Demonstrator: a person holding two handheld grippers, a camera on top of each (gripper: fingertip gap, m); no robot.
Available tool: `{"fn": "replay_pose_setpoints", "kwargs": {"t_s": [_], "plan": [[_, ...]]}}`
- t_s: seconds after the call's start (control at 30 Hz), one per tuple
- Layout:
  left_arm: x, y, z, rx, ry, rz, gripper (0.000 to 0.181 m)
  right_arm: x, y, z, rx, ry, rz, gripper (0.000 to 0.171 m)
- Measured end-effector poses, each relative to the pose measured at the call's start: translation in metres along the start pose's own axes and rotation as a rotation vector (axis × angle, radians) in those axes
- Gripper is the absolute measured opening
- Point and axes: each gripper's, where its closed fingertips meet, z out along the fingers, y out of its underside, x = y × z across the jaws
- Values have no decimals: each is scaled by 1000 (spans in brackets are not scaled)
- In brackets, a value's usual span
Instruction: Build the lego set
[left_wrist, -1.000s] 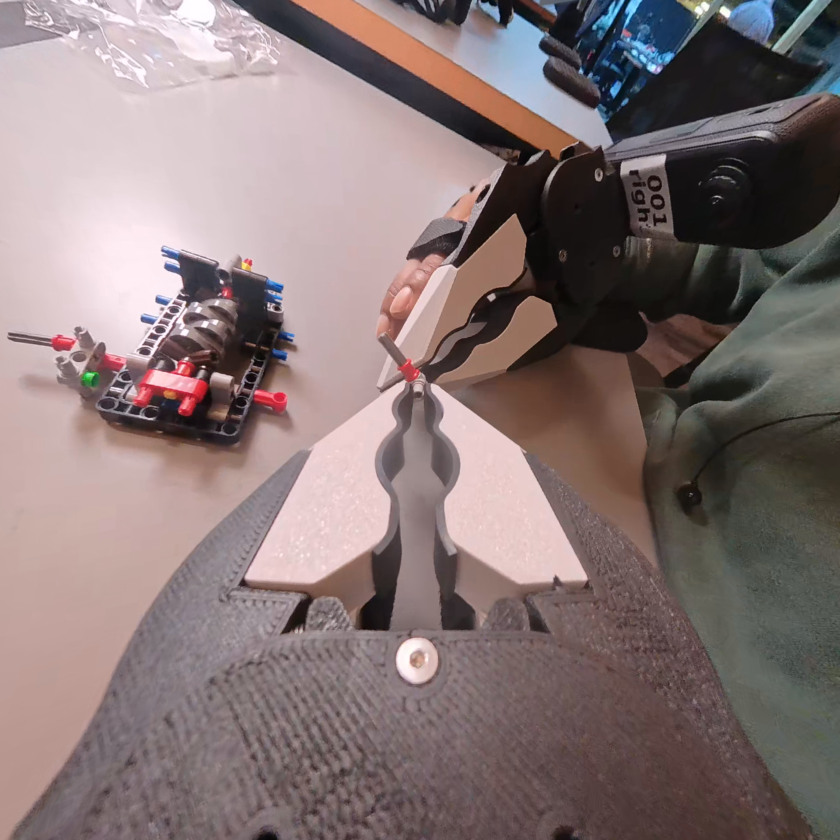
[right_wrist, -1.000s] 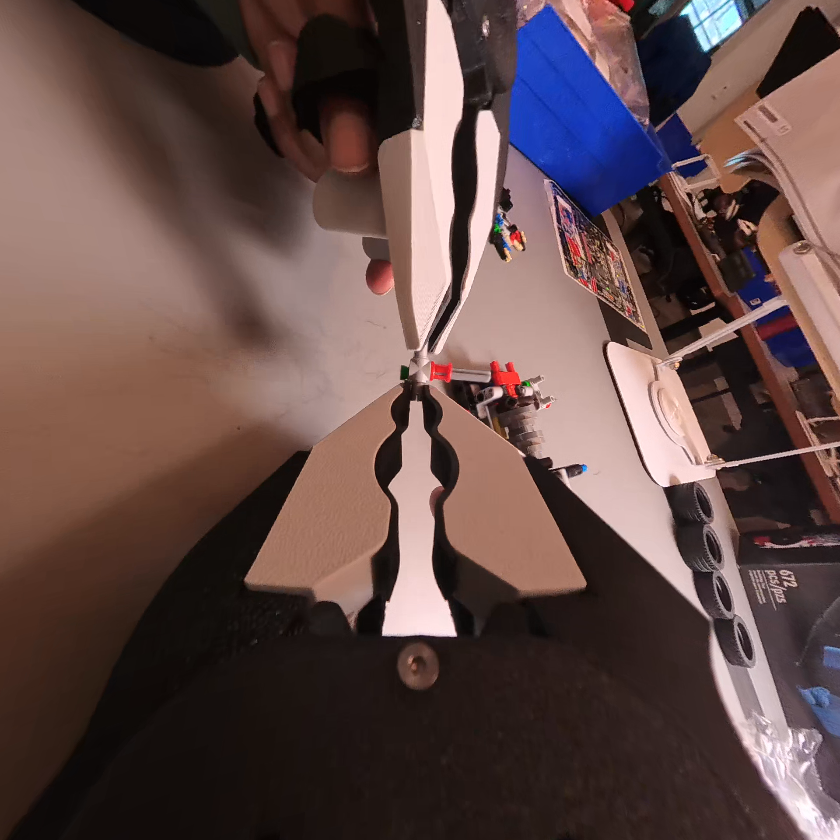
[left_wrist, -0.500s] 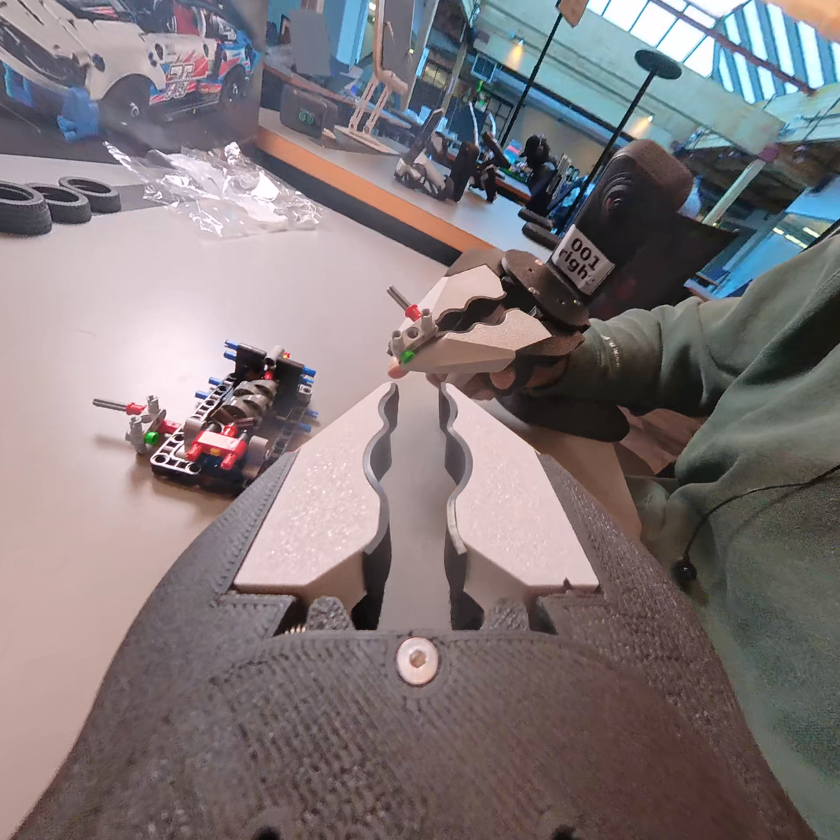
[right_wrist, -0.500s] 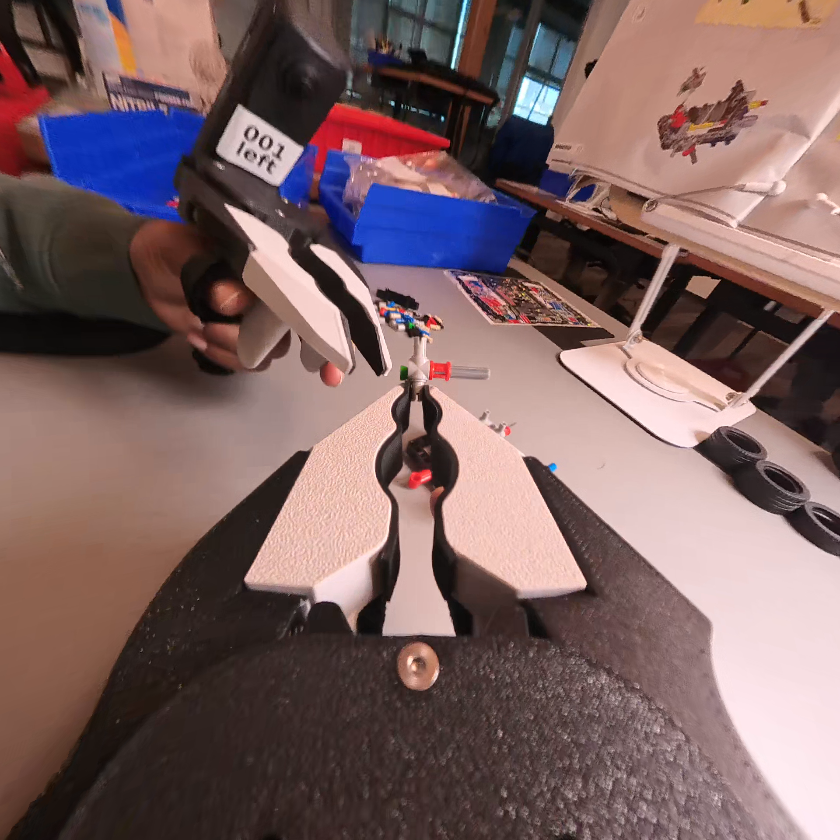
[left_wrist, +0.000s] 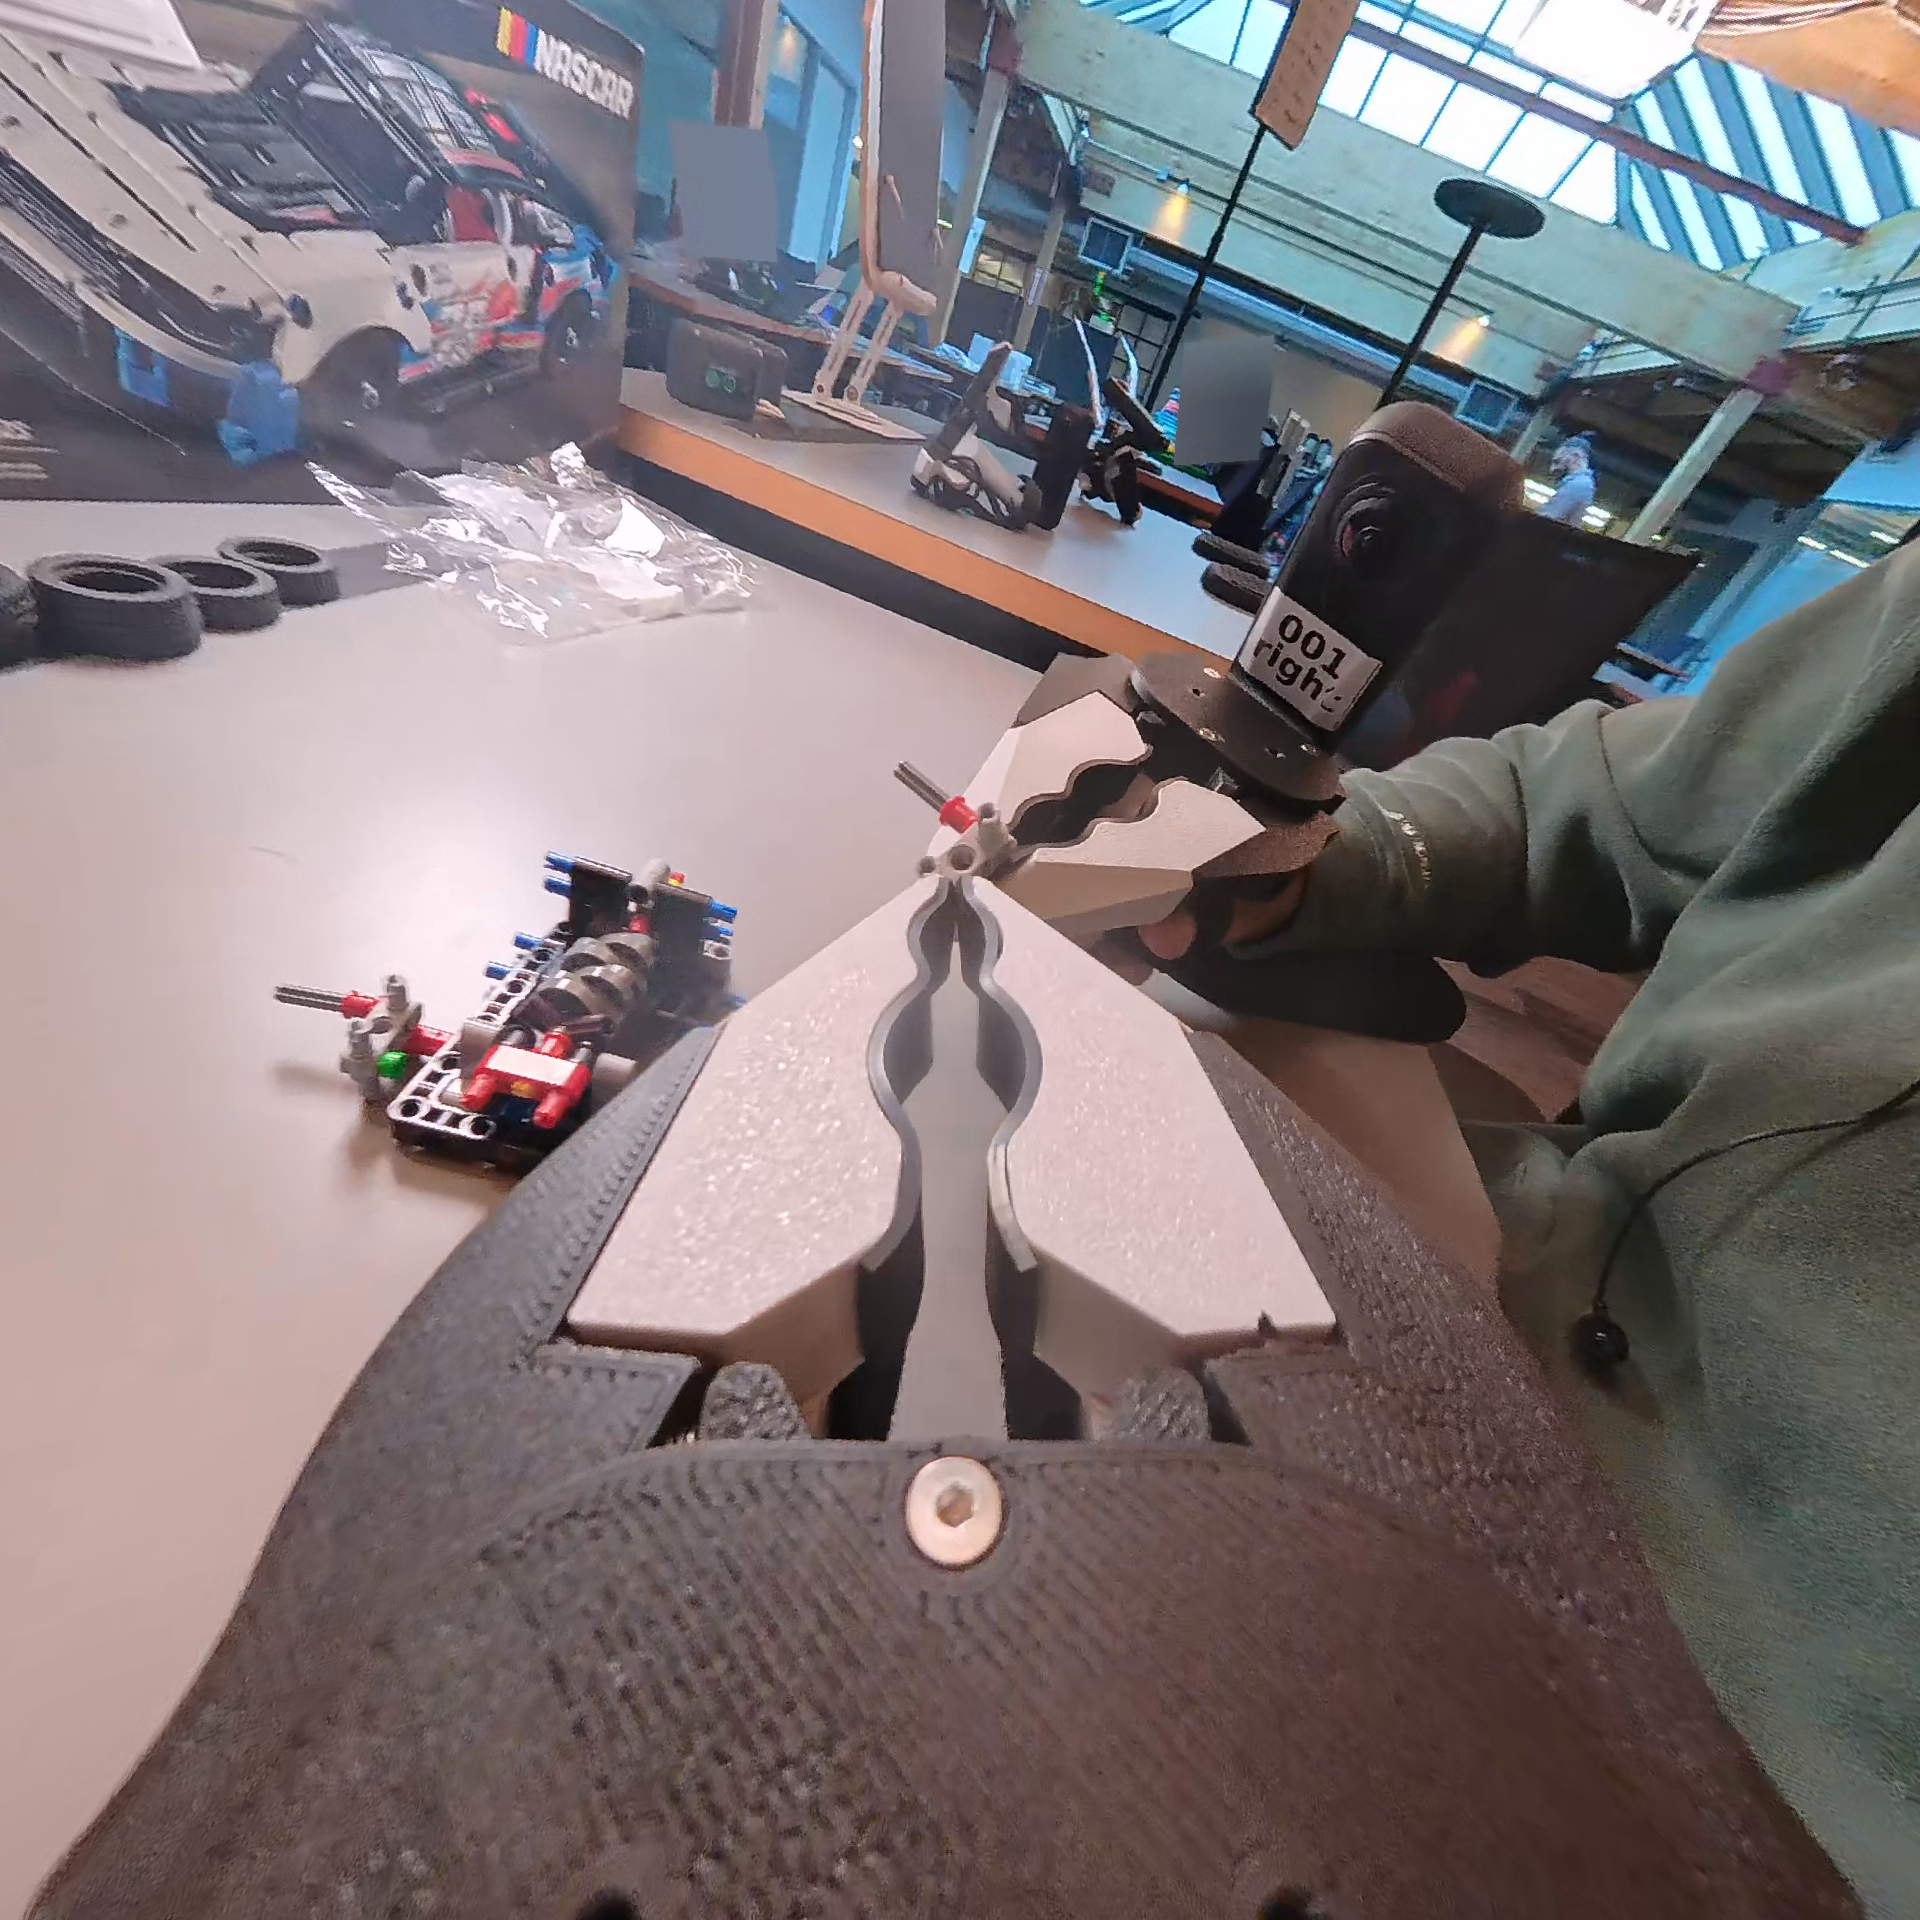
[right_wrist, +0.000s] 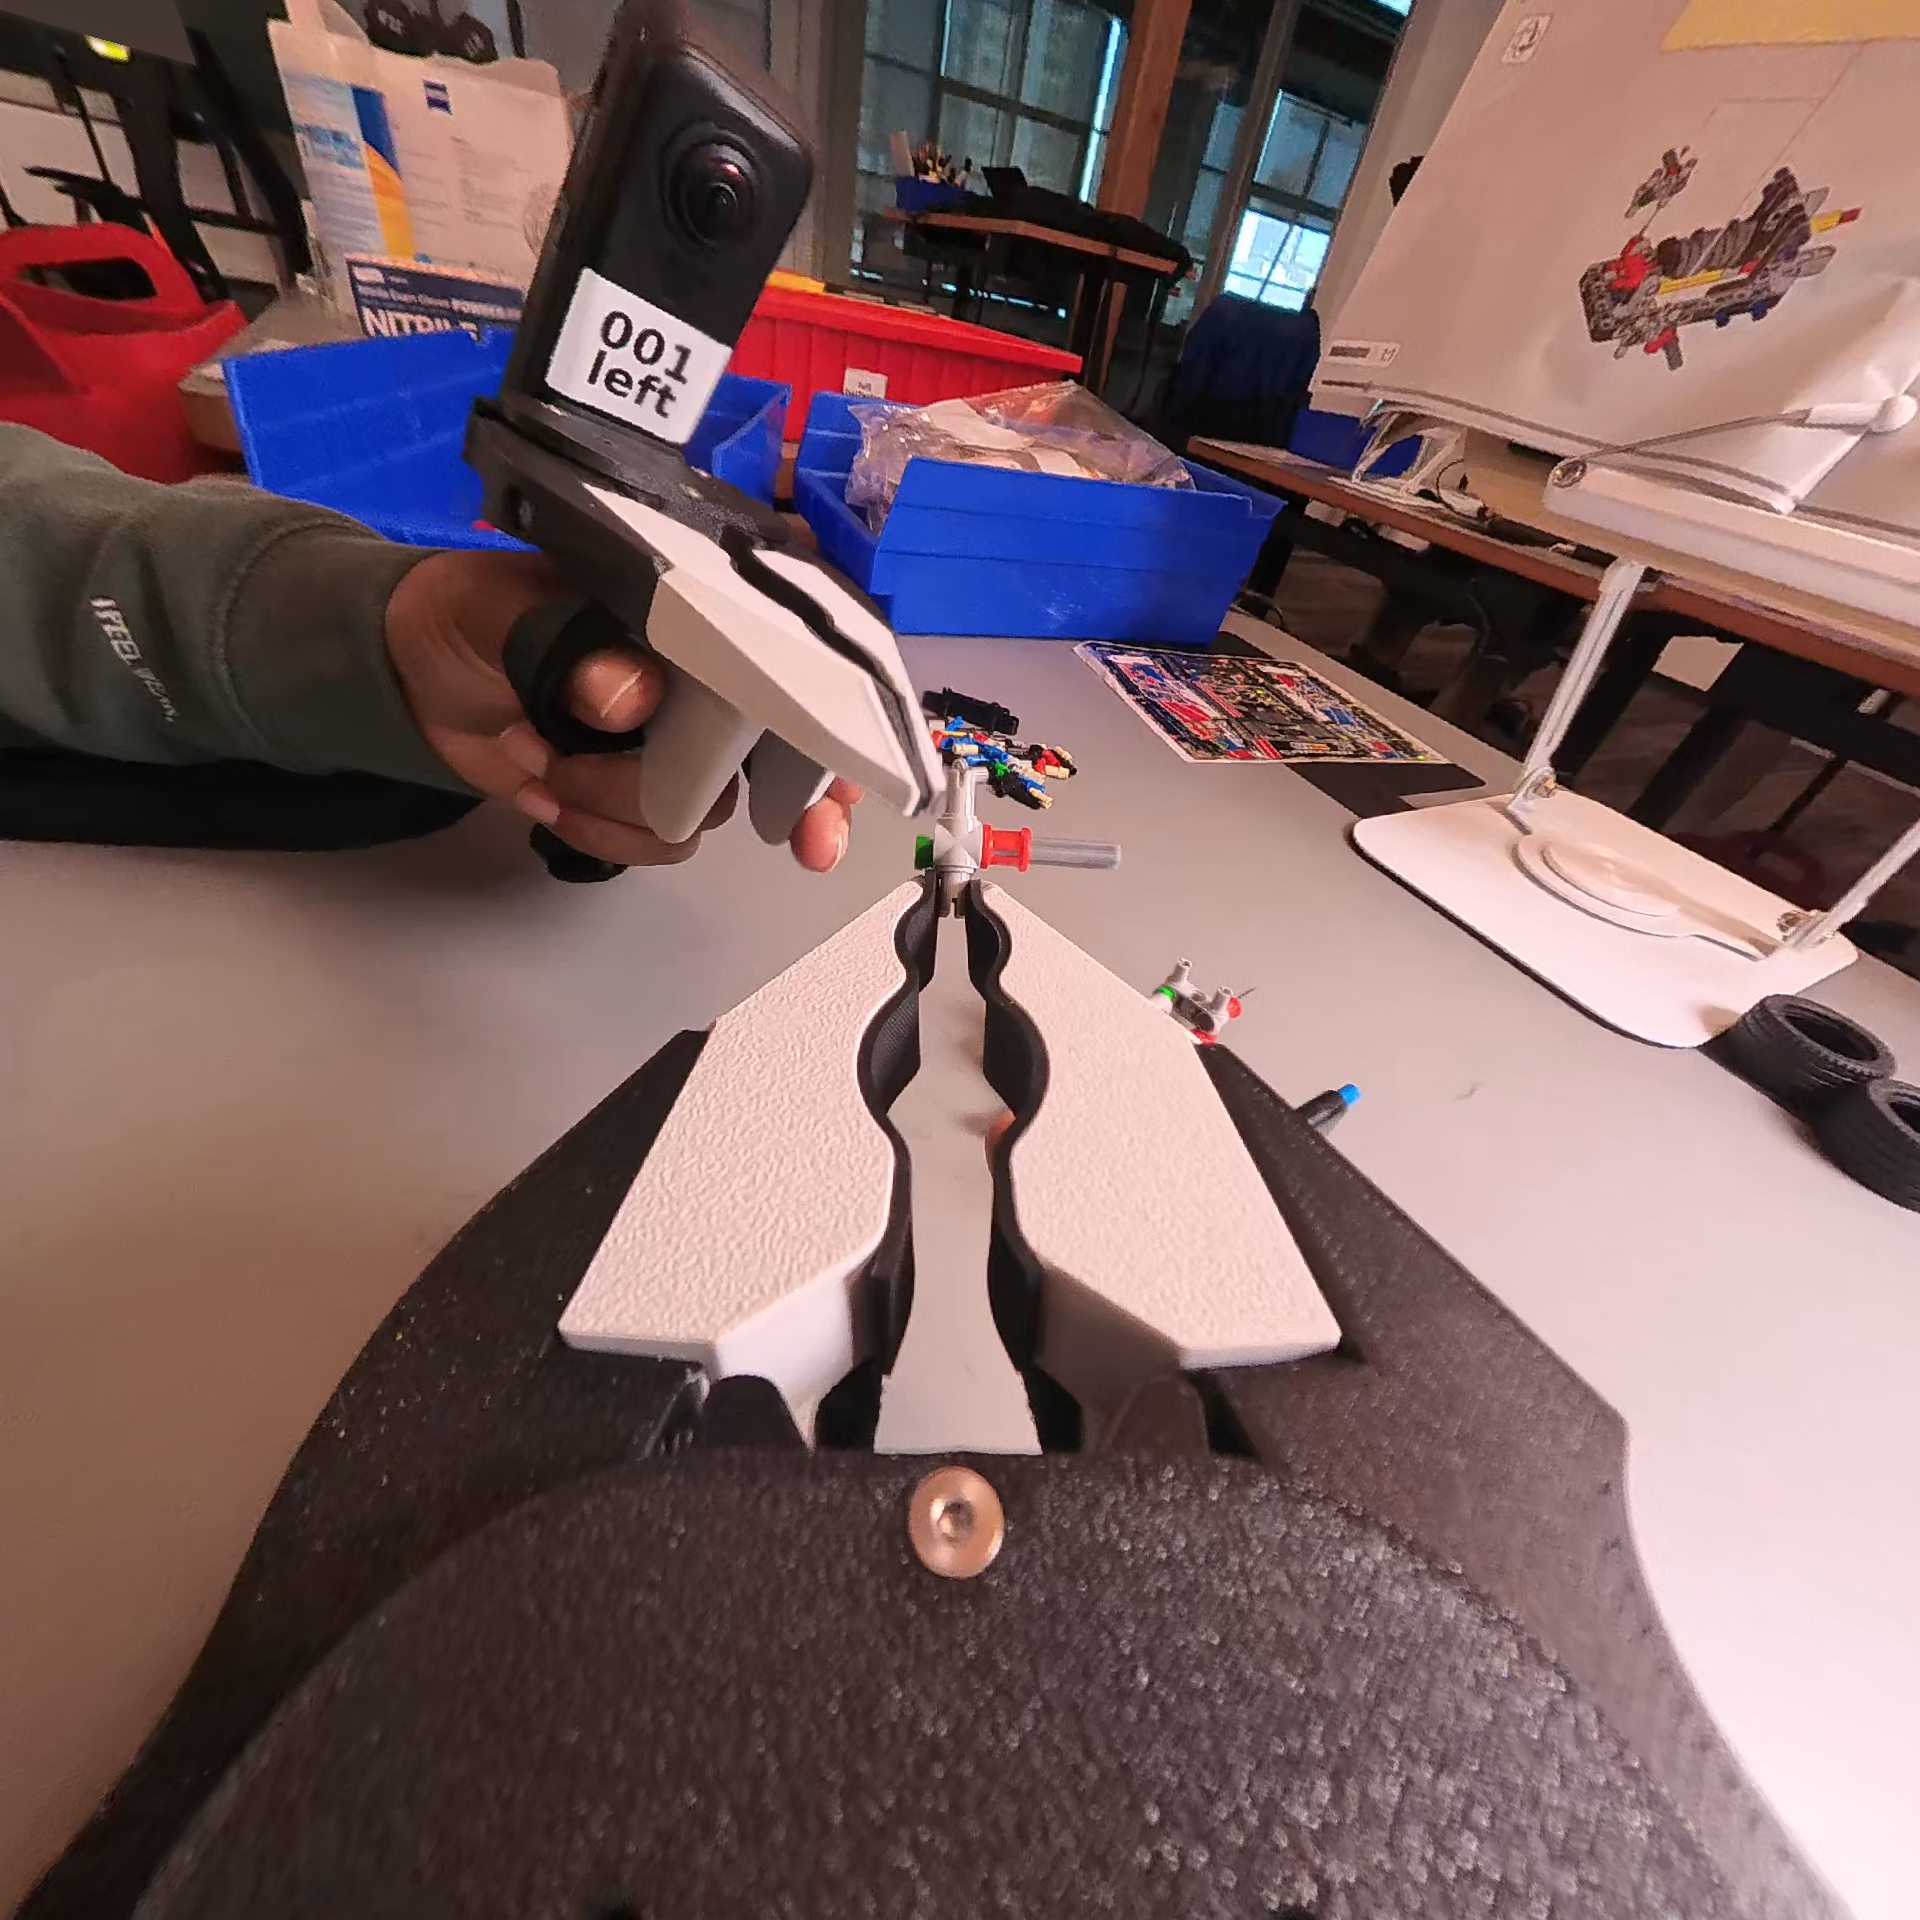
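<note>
While the chassis (left_wrist: 582, 997) sits left of centre on the table (left_wrist: 208, 831), both grippers meet mid-air: right gripper (right_wrist: 951, 899) pinches the connector (right_wrist: 961, 847) from below, left gripper (right_wrist: 925, 795) grips its top; axle (right_wrist: 1075, 854) points right.

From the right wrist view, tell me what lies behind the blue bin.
Behind the blue bin show a red bin, a dark table and windows. The bin holds clear bags; its walls hide anything beneath them and the floor behind.
</note>
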Motion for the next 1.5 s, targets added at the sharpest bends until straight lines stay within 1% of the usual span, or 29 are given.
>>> {"fn": "replay_pose_setpoints", "kwargs": {"t_s": [0.1, 0.23, 0.33, 0.47, 0.57, 0.7, 1.0, 1.13, 1.37, 1.5], "plan": [[-7, -6, -6, 20, -33, 12, 1, 1, -2, -1, 18, -24, 71, 2], [-7, -4, -5, 10, -17, -8, 8, 4, -3, -3, 33, -43, 163, 2], [1, 2, 1, -16, 5, -10, 10, 5, -1, -2, 20, -26, 127, 2], [-2, 9, 5, -48, -29, 15, 11, -2, -2, -1, 18, -44, 81, 2], [1, 8, 4, -41, -7, 3, 13, -6, -3, -1, 22, -65, 91, 2], [4, 7, 4, -37, 9, 12, 10, -9, -4, -2, 33, -96, 116, 2], [15, -2, 2, 6, 57, 37, 10, -14, -17, -7, 117, -238, 367, 2], [17, -3, 2, 10, 67, 38, 10, -17, -20, -8, 133, -289, 438, 2], [22, -4, 2, 9, 101, 16, 8, -21, -22, -10, 144, -331, 462, 2], [23, -2, 2, -4, 119, -20, 8, -22, -21, -11, 141, -313, 400, 2]]}}
